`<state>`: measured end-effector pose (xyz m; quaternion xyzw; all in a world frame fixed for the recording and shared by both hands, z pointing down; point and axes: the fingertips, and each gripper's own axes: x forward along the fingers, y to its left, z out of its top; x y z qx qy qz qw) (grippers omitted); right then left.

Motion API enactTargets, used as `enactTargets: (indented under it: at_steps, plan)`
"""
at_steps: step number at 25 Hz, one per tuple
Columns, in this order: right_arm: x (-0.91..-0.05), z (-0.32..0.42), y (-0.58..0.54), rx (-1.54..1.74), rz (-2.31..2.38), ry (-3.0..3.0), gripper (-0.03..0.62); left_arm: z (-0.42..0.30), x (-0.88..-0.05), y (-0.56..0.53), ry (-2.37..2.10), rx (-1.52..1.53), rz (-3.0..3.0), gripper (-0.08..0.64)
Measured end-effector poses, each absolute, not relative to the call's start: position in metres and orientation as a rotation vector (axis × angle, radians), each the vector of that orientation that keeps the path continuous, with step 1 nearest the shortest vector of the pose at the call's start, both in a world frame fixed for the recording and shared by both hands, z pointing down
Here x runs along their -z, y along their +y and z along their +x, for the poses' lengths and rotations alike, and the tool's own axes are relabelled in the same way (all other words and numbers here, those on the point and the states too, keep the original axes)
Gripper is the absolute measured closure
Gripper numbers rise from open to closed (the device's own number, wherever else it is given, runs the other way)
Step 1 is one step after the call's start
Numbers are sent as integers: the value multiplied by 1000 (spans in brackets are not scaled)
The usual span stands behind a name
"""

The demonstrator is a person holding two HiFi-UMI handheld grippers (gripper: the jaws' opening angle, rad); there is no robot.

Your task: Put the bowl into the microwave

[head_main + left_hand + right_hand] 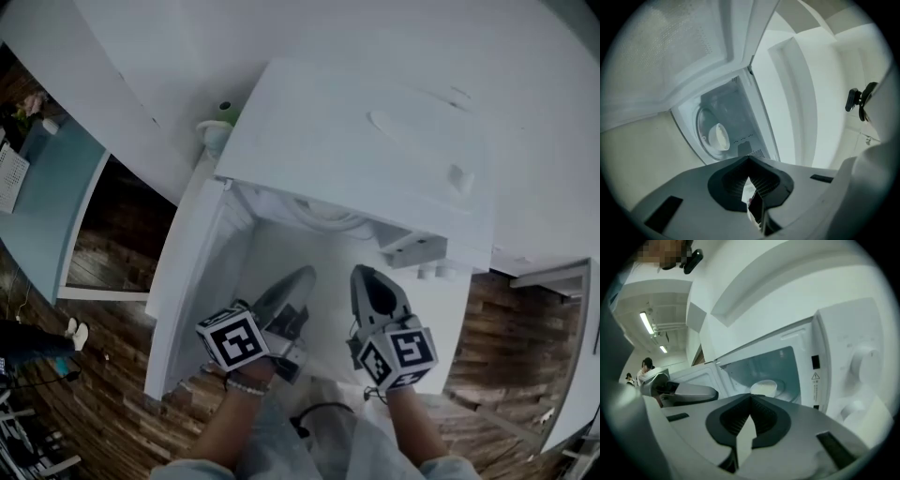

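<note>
The microwave (375,150) is a white box seen from above in the head view, standing on a white counter (441,309), with its door (187,272) swung wide open to the left of its opening. The bowl (718,137) is already inside the microwave: a pale, shallow bowl sitting on the round glass turntable (704,123) in the cavity, a little toward the front of the plate, with nothing touching it. The right gripper view shows the same bowl (764,388) from in front of the opening, with the microwave's control panel to the right of the cavity carrying two knobs, an upper one (862,359) and a lower one (853,408), and a small warning label (814,376) on the frame between cavity and panel. Both tools are outside the microwave, in front of its opening and apart from the bowl. The left tool (302,275) is held in front of the opening on the door side, its jaws pressed together with nothing between them, as the left gripper view confirms (749,161). The right tool (363,274) is in front of the opening on the control-panel side, tilted slightly down, and its jaws are also pressed together and empty (751,399). The two tools lie near each other without touching. A small green-topped object (220,117) stands just beside the microwave's rear left corner, and a dark wooden floor (112,375) shows below the open door.
</note>
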<state>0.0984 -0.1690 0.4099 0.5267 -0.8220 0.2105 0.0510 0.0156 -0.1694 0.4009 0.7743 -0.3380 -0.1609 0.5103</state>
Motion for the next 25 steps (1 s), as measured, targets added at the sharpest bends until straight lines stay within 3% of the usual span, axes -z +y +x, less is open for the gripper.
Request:
enactTargets:
  at_steps: [25]
  plan:
    - [-294, 110, -98, -374, 1554, -2731, 589, 30, -288, -96, -914, 96, 2411, 561]
